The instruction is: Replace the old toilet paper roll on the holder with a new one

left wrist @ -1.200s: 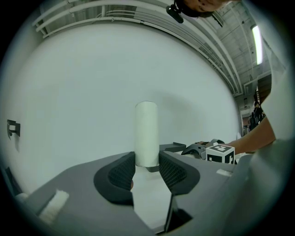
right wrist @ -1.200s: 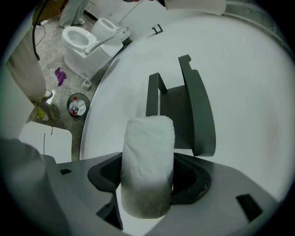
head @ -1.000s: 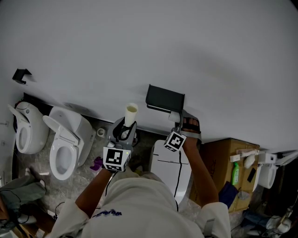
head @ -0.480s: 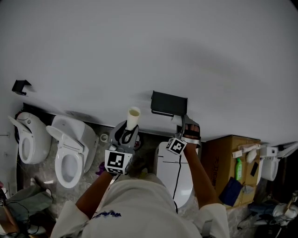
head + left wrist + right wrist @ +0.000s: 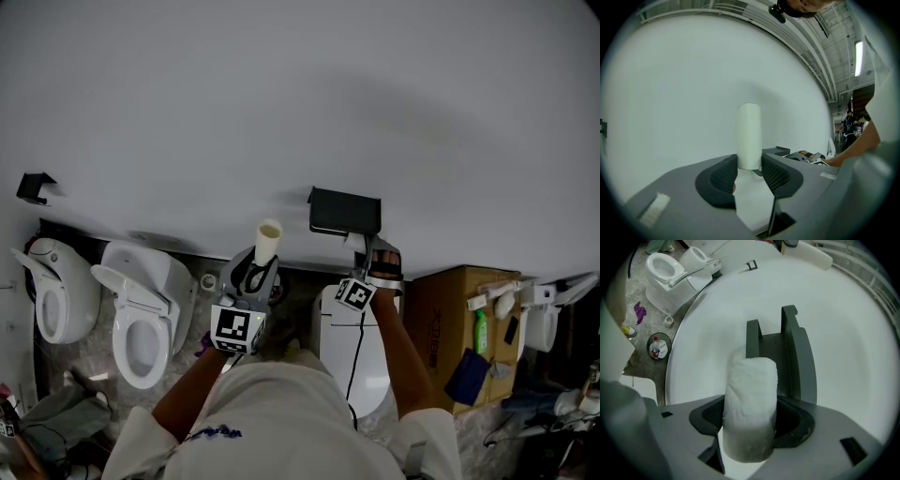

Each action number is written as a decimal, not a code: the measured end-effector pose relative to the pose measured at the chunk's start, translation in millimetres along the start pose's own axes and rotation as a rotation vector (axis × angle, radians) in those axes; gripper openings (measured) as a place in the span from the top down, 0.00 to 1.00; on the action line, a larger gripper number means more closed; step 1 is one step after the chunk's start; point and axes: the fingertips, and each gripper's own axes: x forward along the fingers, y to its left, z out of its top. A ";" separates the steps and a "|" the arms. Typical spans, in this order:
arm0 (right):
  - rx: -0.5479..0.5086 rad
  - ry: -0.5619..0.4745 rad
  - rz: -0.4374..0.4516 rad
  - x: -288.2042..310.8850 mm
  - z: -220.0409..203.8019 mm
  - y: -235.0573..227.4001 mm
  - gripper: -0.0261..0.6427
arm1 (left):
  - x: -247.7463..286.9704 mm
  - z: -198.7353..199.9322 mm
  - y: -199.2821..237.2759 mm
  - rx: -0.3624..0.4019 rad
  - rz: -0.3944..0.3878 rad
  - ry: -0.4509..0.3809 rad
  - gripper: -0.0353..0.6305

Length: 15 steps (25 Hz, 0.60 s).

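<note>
My left gripper [image 5: 260, 266] [image 5: 750, 169] is shut on a bare cardboard tube [image 5: 267, 240] [image 5: 749, 135], the old roll's core, and holds it upright to the left of the holder. The dark grey holder [image 5: 344, 211] [image 5: 788, 341] is fixed to the white wall. My right gripper [image 5: 357, 244] [image 5: 750, 430] is shut on a full white toilet paper roll [image 5: 750, 401]. It holds the roll just in front of the holder's two arms. I cannot tell whether the roll touches the holder.
Two white toilets [image 5: 141, 300] [image 5: 52, 286] stand on the floor at the left, and another toilet [image 5: 352, 352] stands below my arms. A cardboard box [image 5: 450, 314] with a green bottle [image 5: 475, 330] sits at the right. A small bin [image 5: 658, 347] is on the floor.
The left gripper has drifted slightly with the tube. The right gripper stays at the holder with the roll. Both grips are unchanged.
</note>
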 end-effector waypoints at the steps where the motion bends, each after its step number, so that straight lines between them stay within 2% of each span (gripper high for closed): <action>1: -0.003 0.002 0.002 0.8 1.0 0.3 0.53 | 0.6 0.3 1.1 -0.001 -0.003 -0.002 0.71; 15: -0.027 0.006 0.010 4.8 18.6 2.2 0.53 | 6.6 2.8 13.9 -0.020 -0.029 -0.011 0.71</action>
